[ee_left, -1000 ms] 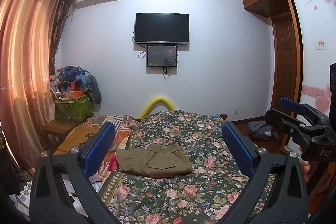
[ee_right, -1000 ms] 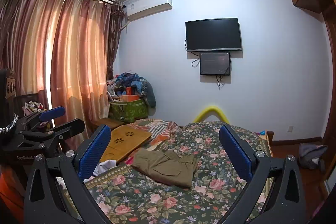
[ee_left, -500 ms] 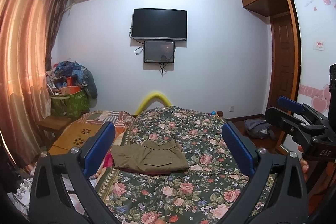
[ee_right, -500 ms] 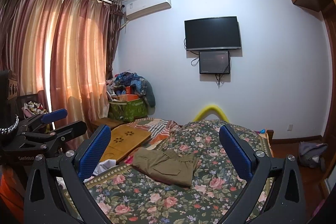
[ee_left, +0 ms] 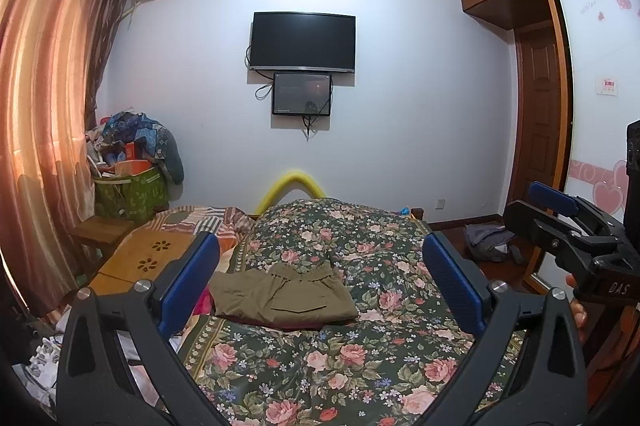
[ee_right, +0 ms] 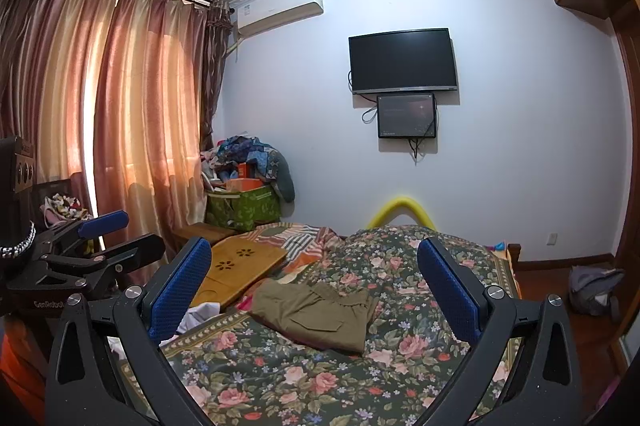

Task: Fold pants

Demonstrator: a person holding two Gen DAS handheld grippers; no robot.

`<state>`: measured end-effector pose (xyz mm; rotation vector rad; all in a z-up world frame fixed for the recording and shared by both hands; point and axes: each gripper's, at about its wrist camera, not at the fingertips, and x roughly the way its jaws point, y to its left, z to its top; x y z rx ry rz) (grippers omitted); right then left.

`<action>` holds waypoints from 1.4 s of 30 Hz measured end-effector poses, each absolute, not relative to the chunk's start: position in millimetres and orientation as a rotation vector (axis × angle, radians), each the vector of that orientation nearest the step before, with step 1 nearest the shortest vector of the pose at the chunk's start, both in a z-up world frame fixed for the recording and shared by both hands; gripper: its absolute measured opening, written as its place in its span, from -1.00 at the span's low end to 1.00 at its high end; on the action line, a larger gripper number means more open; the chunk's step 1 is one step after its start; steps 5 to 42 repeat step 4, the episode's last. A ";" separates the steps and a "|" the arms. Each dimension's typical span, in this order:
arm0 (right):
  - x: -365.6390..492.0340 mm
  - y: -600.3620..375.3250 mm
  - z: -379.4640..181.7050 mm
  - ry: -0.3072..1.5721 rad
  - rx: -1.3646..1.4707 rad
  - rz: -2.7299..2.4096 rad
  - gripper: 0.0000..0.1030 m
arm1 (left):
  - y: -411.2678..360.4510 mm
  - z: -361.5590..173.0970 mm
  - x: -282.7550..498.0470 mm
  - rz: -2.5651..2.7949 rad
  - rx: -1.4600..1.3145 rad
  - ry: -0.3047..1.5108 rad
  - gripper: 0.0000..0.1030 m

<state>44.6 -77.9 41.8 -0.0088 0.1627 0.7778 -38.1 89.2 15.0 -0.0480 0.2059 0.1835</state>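
Observation:
Olive-green pants (ee_left: 282,296) lie folded into a compact rectangle on the floral bedspread (ee_left: 360,354), toward its left side. They also show in the right wrist view (ee_right: 316,314). My left gripper (ee_left: 320,274) is open and empty, held above the bed well short of the pants. My right gripper (ee_right: 316,282) is open and empty too, also back from the pants. The right gripper shows at the right edge of the left wrist view (ee_left: 568,226), and the left gripper at the left edge of the right wrist view (ee_right: 92,246).
A wooden lap table (ee_right: 236,266) and striped bedding (ee_right: 296,238) lie left of the pants. A green basket piled with clothes (ee_left: 132,182) stands on a stool by the curtain. A grey bag (ee_left: 488,242) lies on the floor by the wardrobe. A yellow foam arch (ee_left: 292,182) is at the bed's far end.
Both views have shifted slightly, the left wrist view tilting up and back so the pants sit lower in frame. The pants have not moved. Both grippers stay open.

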 end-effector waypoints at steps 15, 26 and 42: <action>45.0 -77.4 40.4 0.168 -0.007 0.777 0.99 | 88.4 14.4 -37.1 0.181 -0.048 0.207 1.00; 45.0 -77.4 40.4 0.168 -0.007 0.777 0.99 | 88.4 14.4 -37.1 0.181 -0.048 0.207 1.00; 45.0 -77.4 40.4 0.168 -0.007 0.777 0.99 | 88.4 14.4 -37.1 0.181 -0.048 0.207 1.00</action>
